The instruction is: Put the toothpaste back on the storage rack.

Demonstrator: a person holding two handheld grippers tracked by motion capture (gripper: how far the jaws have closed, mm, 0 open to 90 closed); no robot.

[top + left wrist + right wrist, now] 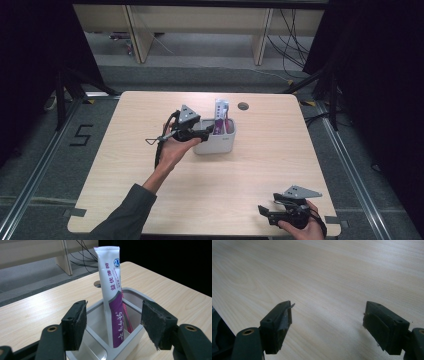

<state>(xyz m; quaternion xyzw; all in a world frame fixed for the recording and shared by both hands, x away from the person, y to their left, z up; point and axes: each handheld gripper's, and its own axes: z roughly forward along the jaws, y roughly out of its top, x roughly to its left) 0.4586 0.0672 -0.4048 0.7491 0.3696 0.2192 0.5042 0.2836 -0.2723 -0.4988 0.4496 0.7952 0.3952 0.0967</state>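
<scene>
Left gripper view, toothpaste tube (112,302) upright beyond spread jaws

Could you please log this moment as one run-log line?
left gripper: open, at white holder | toothpaste tube: upright in holder, ungripped | right gripper: open, idle above table

Even overhead light, dark blurry surroundings

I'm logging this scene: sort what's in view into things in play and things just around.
In play:
- left gripper, open at the holder
- white holder
- toothpaste tube standing in it
- red item behind the tube

Just around:
- right gripper, open at the table's near edge
- table's cable hole
- floor cables
</scene>
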